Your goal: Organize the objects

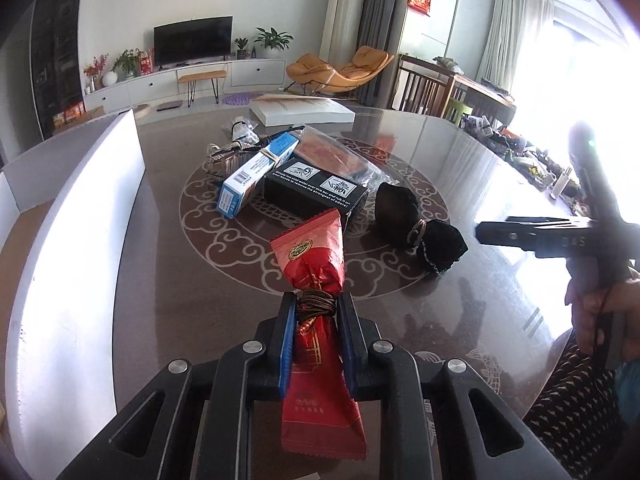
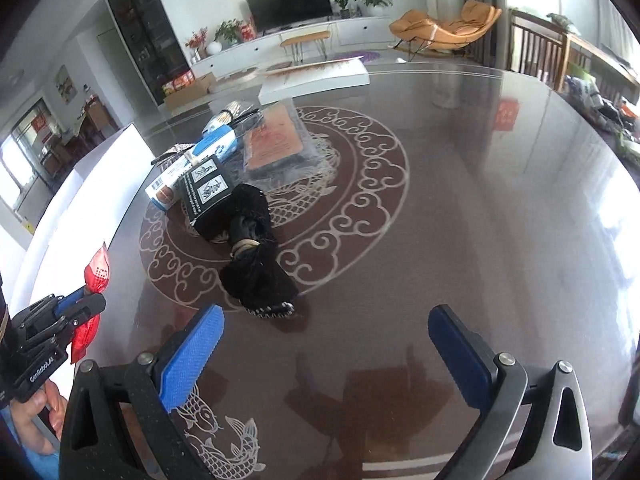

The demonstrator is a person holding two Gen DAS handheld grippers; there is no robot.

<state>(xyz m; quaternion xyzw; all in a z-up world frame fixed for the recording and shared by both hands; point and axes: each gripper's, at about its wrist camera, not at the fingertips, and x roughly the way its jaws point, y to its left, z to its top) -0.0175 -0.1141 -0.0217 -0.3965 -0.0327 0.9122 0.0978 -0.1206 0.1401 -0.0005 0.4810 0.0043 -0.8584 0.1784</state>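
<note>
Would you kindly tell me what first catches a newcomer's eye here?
The shiny red foil packet, bound with brown cord, sits clamped in the left gripper near the white cardboard box. Beyond it a black cloth bundle lies on the glossy brown patterned table, before the open right gripper.

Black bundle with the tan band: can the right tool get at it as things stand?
Probably yes. The right tool is open and empty, and the black bundle lies just ahead on bare table. Only its far end touches the black box.
</note>
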